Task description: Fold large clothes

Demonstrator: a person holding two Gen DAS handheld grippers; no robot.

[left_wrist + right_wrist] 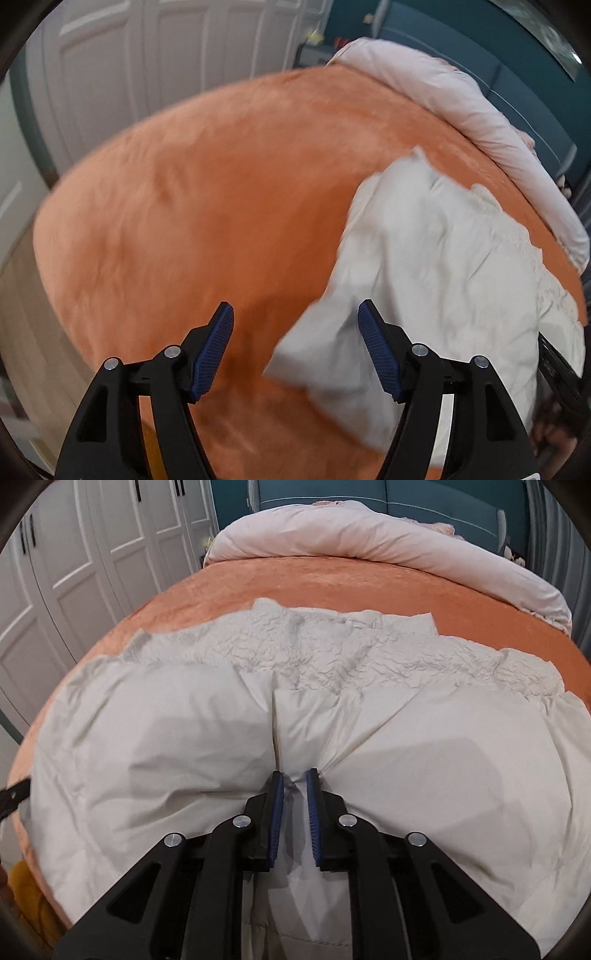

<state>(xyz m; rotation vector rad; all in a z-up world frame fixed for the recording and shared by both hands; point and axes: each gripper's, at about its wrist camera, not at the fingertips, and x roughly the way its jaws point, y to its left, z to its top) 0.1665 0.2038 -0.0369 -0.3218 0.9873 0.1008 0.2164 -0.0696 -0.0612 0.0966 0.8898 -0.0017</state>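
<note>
1. Coat (184,746) lies spread on the bed (184,206), crumpled; no neat fold visible.
2. Your right hand-held gripper (295,779) pinches coat fabric.
3. Your left hand-held gripper (295,314) gapes, empty, at coat's edge.
4. Est.: most folding left.

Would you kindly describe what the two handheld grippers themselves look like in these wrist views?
The left gripper and right gripper look identical: black plastic linkage arms with triangular cutouts, round silver pivot pins, and two fingers faced with dark blue ribbed pads. No cables, markings or sleeves are visible.
</note>
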